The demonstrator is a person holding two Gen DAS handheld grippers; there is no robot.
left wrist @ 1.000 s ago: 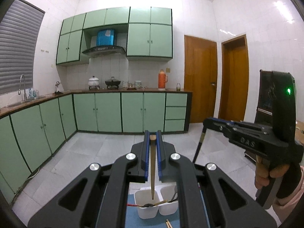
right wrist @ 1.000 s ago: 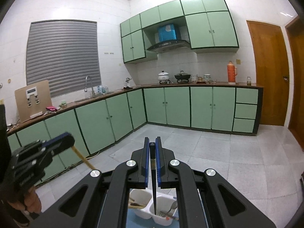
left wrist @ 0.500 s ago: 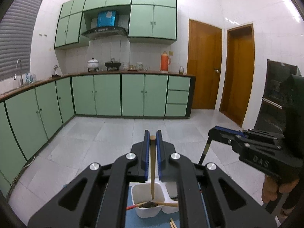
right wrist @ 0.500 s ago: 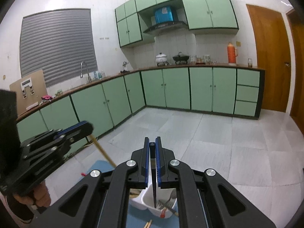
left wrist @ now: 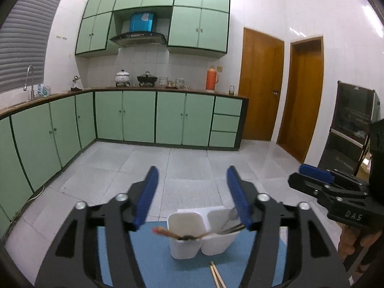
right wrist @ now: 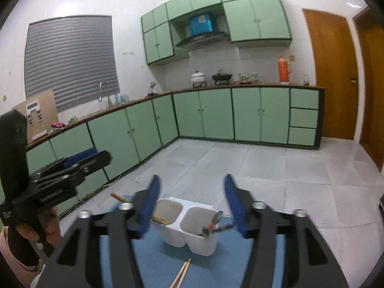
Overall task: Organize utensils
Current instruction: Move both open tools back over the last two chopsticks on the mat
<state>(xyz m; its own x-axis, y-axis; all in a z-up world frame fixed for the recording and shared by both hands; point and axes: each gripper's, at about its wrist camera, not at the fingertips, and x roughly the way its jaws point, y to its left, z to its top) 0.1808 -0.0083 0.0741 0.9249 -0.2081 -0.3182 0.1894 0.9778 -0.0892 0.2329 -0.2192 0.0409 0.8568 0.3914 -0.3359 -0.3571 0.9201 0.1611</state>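
1. Wooden chopsticks (left wrist: pixel 217 274), a loose pair, lie on the blue mat (left wrist: pixel 153 261) nearest the cameras, just in front of the white two-compartment holder (left wrist: pixel 189 247).
2. Both tools hang above the mat with nothing in them: the left gripper (left wrist: pixel 192 192) has its blue pads spread wide, and so does the right gripper (right wrist: pixel 192 198).
3. In the holder, the left compartment has more chopsticks (left wrist: pixel 168 232) leaning out leftward; the right compartment holds a spoon (right wrist: pixel 216 217) and other metal cutlery.
4. Beyond lie grey floor tiles (left wrist: pixel 187 163), then green cabinets (left wrist: pixel 139 117).
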